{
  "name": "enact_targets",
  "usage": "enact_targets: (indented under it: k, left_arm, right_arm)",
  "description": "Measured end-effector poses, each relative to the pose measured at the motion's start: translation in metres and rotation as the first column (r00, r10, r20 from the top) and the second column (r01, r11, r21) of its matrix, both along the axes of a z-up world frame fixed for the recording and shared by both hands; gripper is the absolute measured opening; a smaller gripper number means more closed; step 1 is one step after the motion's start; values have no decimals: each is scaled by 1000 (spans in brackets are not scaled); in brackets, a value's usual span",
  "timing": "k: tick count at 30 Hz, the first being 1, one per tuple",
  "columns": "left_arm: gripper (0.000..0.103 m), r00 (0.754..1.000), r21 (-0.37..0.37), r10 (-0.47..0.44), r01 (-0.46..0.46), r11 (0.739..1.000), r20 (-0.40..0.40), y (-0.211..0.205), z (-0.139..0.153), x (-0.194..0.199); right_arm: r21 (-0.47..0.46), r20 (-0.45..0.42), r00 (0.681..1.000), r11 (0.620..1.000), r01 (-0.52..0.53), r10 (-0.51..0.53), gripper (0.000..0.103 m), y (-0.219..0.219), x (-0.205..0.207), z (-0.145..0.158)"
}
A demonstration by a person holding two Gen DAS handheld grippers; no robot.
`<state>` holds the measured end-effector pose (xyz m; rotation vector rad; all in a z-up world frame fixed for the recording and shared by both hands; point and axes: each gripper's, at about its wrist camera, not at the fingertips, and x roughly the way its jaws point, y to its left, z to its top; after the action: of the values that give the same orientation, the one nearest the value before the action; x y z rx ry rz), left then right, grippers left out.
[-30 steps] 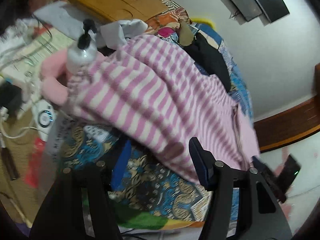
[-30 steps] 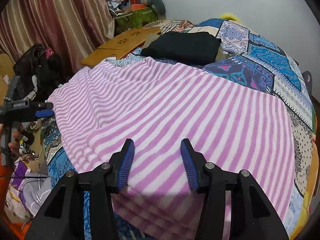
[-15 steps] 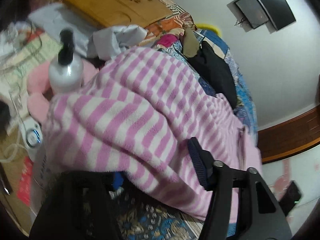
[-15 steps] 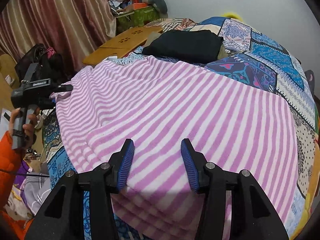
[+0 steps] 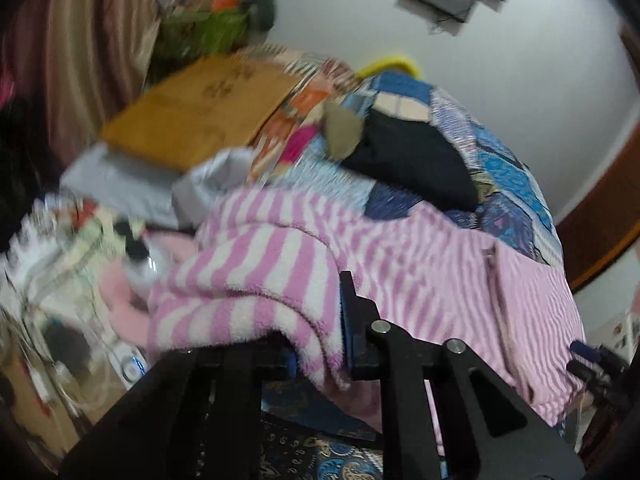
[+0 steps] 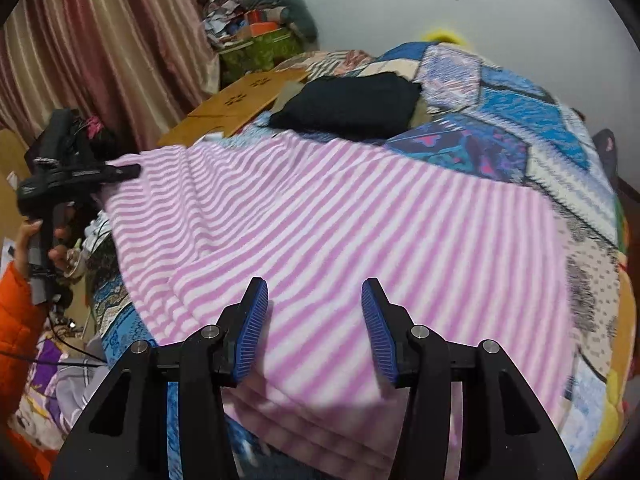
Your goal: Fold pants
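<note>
Your left gripper [image 5: 320, 344] has just been closing, and its blue pads are now pinched on a bunched edge of the fluffy pink-and-white striped pants [image 6: 360, 216], with the fleece folded over and draped across the fingers in the left wrist view. From the right wrist view you can see that same gripper at about 9 o'clock, gripping the far corner of the pants, with your hand [image 6: 44, 240] in an orange sleeve [image 6: 16, 320] on the handle. Your right gripper [image 6: 314, 332] sits at a medium gap, pads apart and not pressing anything, just above the near edge of the pants at 6 o'clock. The pants are spread flat over the blue patchwork bedspread [image 6: 520, 120], which covers most of the frame. A folded black garment [image 6: 352, 106] lies at 12 o'clock just beyond them, and a tan wooden board with paw-print cutouts [image 6: 240, 108] is at 11 o'clock.
</note>
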<state>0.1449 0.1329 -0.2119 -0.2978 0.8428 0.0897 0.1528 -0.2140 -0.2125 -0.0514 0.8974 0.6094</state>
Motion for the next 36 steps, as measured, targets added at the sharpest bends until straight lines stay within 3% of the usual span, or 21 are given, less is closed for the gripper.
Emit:
enact_targets:
  k: [3,11,18,27,36]
  left_arm:
    - [16,997,72,-56,52,996,59,-20,29,-1]
    - [15,958,142,-221,196,970,185,-89,92,13]
    - [15,907,156,-353,324,933,231,-168,117,28]
    - [12,831,136,-522,504,853,192,-276,104,42]
    - [12,713,153,-701,693,705,0,-368,27,20]
  right_arm:
    - [3,18,998,998,65,-65,45,-25,-2,8]
    - [-7,37,967,968,251,-250,45,-99,-11,14]
    - [-43,-26,959,958,283,-284,45,-123,-18,-18]
    - [89,-57,950,946,312,-308,46,-140,-28,-29]
    - [97,-9,927,922,374,-375,46,-171,-49,-12]
